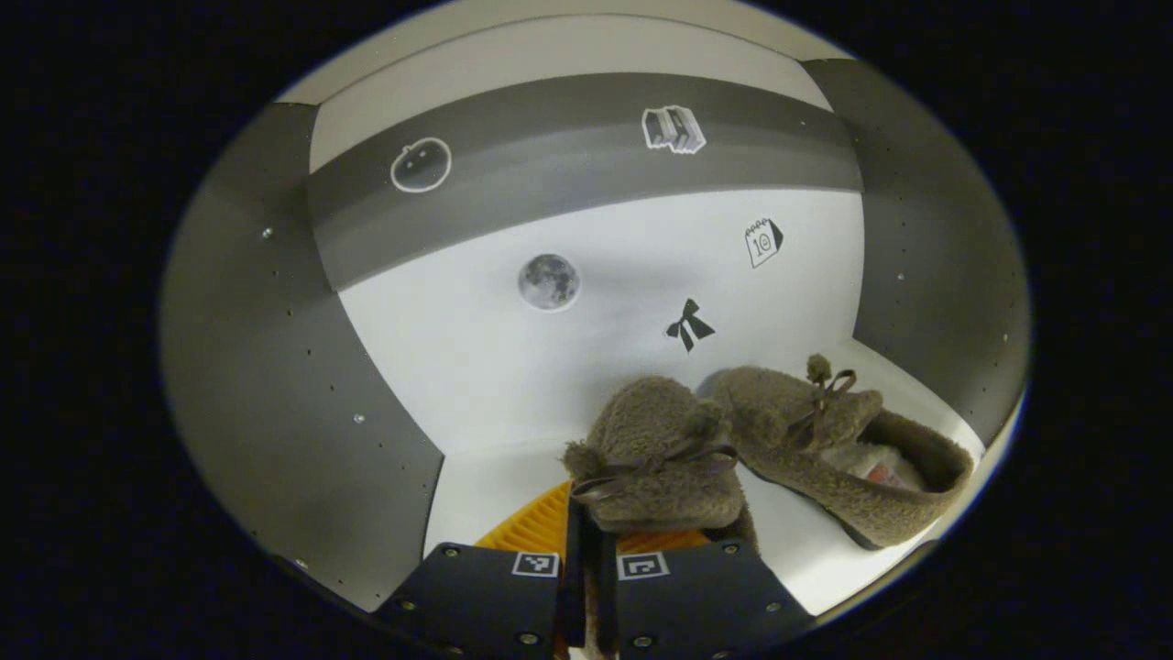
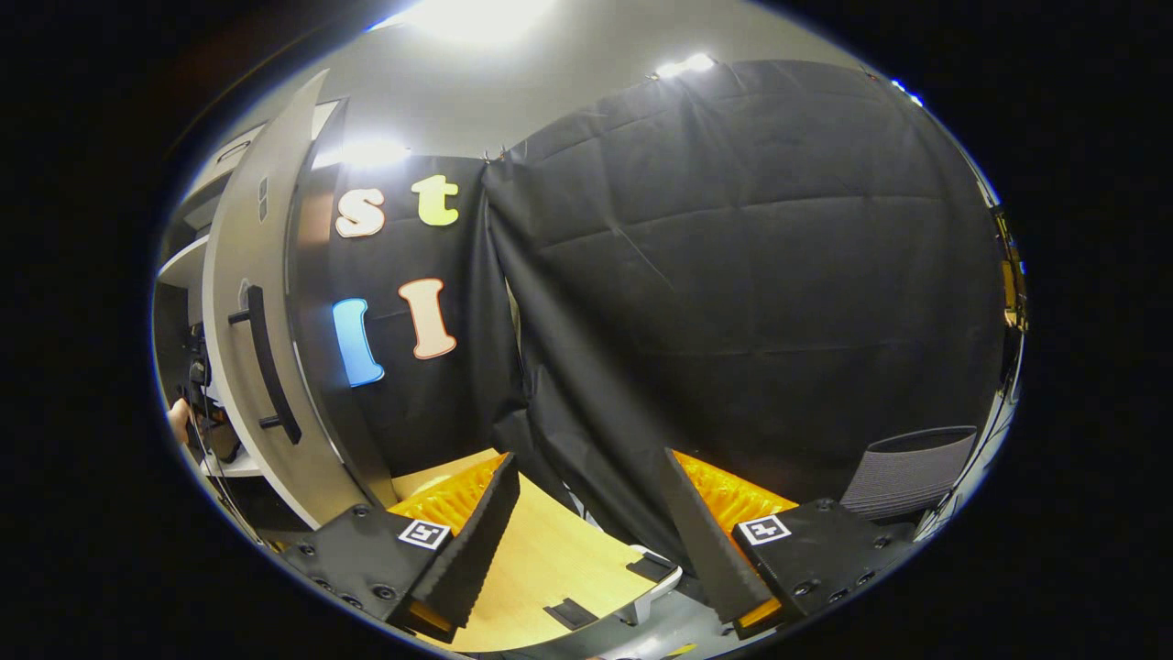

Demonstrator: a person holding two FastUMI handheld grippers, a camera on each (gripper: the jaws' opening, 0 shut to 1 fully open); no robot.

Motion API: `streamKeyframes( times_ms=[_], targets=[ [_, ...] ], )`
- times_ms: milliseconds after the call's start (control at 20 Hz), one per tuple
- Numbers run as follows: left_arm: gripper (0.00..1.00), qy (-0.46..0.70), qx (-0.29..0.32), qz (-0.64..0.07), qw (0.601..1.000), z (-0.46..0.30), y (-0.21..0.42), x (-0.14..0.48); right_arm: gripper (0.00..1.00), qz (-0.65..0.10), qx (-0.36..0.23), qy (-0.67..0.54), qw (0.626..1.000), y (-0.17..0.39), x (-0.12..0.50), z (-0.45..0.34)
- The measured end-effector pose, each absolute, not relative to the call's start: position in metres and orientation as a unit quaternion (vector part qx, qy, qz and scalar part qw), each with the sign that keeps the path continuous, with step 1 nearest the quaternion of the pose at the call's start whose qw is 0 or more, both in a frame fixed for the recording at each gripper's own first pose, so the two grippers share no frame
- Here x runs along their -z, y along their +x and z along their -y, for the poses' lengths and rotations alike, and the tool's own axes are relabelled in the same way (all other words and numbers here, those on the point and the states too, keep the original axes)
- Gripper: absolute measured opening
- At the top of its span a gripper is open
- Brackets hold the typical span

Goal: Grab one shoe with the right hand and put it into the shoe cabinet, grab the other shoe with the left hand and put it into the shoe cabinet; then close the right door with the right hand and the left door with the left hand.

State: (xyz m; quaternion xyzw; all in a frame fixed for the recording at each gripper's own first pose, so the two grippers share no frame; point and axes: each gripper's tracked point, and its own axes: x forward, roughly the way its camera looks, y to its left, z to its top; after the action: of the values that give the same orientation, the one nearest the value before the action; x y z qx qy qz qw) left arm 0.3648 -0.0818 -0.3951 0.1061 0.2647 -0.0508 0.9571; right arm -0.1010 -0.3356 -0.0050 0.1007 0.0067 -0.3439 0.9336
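Two fuzzy slippers are seen inside the shoe cabinet (image 1: pixel 641 275). The left gripper (image 1: pixel 586 550) is reached into the compartment, its fingers drawn nearly together and clamped on the near slipper (image 1: pixel 660 458) above the white shelf; the other slipper (image 1: pixel 852 449) lies just beside it. The right gripper (image 2: pixel 591 541) is held outside near the open right door (image 2: pixel 266 367), fingers spread wide and holding nothing.
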Motion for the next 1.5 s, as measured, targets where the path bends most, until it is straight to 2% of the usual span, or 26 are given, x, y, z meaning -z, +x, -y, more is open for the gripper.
streamKeyframes(
  times_ms=[150, 200, 250, 350, 500, 550, 900, 950, 1100, 1500],
  targets=[
    [0.19, 0.119, 0.044, -0.276, 0.953, 0.073, 0.355, 0.395, 0.98, -0.01, 0.337, 0.104, 0.936, -0.098, 0.008, 0.336],
    [0.15, 0.119, 0.046, -0.273, 0.954, 0.073, 0.353, 0.39, 0.98, -0.01, 0.334, 0.104, 0.937, -0.095, 0.008, 0.337],
    [0.36, 0.122, 0.048, -0.271, 0.954, 0.071, 0.348, 0.386, 0.98, -0.01, 0.33, 0.105, 0.938, -0.092, 0.008, 0.337],
    [0.35, 0.128, 0.052, -0.266, 0.954, 0.07, 0.335, 0.374, 0.98, -0.008, 0.318, 0.105, 0.942, -0.084, 0.006, 0.338],
    [0.97, 0.127, 0.051, -0.237, 0.962, 0.07, 0.313, 0.345, 0.98, -0.007, 0.293, 0.107, 0.95, -0.067, 0.005, 0.337],
    [0.92, 0.124, 0.052, -0.226, 0.965, 0.07, 0.304, 0.335, 0.98, -0.006, 0.282, 0.108, 0.953, -0.06, 0.003, 0.337],
    [0.91, 0.107, 0.038, -0.135, 0.984, 0.078, 0.213, 0.255, 0.98, 0.011, 0.192, 0.09, 0.977, 0.001, -0.027, 0.333],
    [0.97, 0.1, 0.034, -0.12, 0.987, 0.078, 0.197, 0.245, 0.98, 0.016, 0.177, 0.089, 0.98, 0.011, -0.034, 0.331],
    [0.97, 0.074, 0.014, -0.082, 0.994, 0.075, 0.149, 0.222, 0.98, 0.03, 0.129, 0.079, 0.988, 0.037, -0.058, 0.322],
    [0.96, 0.058, -0.092, -0.018, 0.994, 0.043, 0.026, 0.21, 0.98, 0.034, 0.02, 0.038, 0.998, 0.084, -0.093, 0.291]
  ],
)
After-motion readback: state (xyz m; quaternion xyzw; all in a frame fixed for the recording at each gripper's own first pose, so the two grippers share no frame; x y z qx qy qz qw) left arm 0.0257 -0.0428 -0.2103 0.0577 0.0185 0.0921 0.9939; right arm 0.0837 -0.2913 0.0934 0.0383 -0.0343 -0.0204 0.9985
